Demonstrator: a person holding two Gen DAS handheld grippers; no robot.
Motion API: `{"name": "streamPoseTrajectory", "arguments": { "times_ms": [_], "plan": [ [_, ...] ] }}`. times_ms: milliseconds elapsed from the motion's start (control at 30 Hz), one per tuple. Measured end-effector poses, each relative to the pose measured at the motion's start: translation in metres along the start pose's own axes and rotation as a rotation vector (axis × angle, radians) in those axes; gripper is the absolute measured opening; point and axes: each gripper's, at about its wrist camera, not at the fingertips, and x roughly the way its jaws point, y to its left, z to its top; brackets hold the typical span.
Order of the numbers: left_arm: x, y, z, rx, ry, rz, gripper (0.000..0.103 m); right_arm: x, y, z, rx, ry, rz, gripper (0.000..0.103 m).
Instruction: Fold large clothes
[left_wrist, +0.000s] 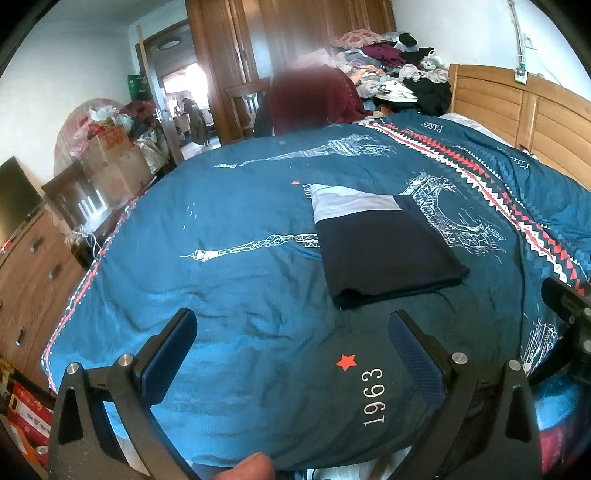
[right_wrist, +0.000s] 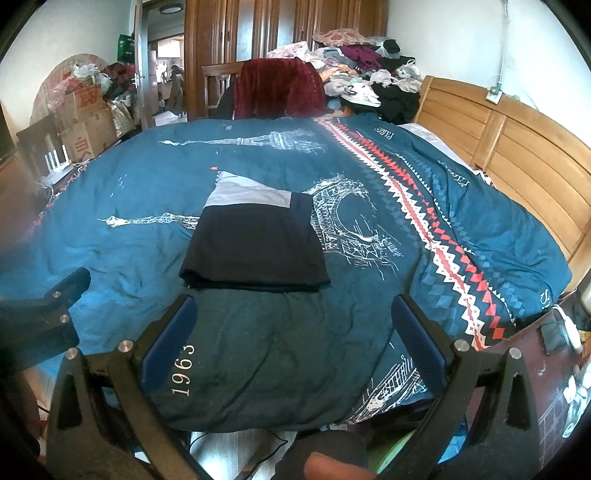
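Left wrist view, from the foot of the bed: the left tool (left_wrist: 291, 332) hangs above the blue duvet (left_wrist: 221, 288), its two blue-padded fingers spread wide with nothing between them. Alongside it, the right tool (right_wrist: 293, 317) is likewise spread and empty, its black frame edging into the left camera's right margin. A fingertip (left_wrist: 251, 466) shows at the bottom of each picture, on the handles.

Just beyond both tools lies the folded garment (left_wrist: 384, 254), a tidy dark navy rectangle with a pale grey panel at its far end, flat on the duvet near the middle of the bed and touched by neither tool. Folding of this piece looks finished, or within one last fold. The next move, by that reading, calls for setting it aside and fetching another from the clothes pile (right_wrist: 365, 74) heaped at the far corner by the wooden headboard (right_wrist: 517, 155), past a dark red garment (right_wrist: 277, 92) draped over a chair.

Legible writing: "1963" beside a red star on the duvet close to the tools, again near the garment, and "PARIS" upside down by the zigzag border. Red characters on the cardboard boxes (right_wrist: 86, 122) are unreadable.
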Motion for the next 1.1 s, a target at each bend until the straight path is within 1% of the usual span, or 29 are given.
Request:
{"name": "streamPoseTrajectory", "arguments": {
  "times_ms": [1100],
  "plan": [
    [-0.005, -0.006, 0.012, 0.012, -0.032, 0.005, 0.103, 0.002, 0.001, 0.000, 0.002, -0.005, 0.000, 0.103]
  ]
}}
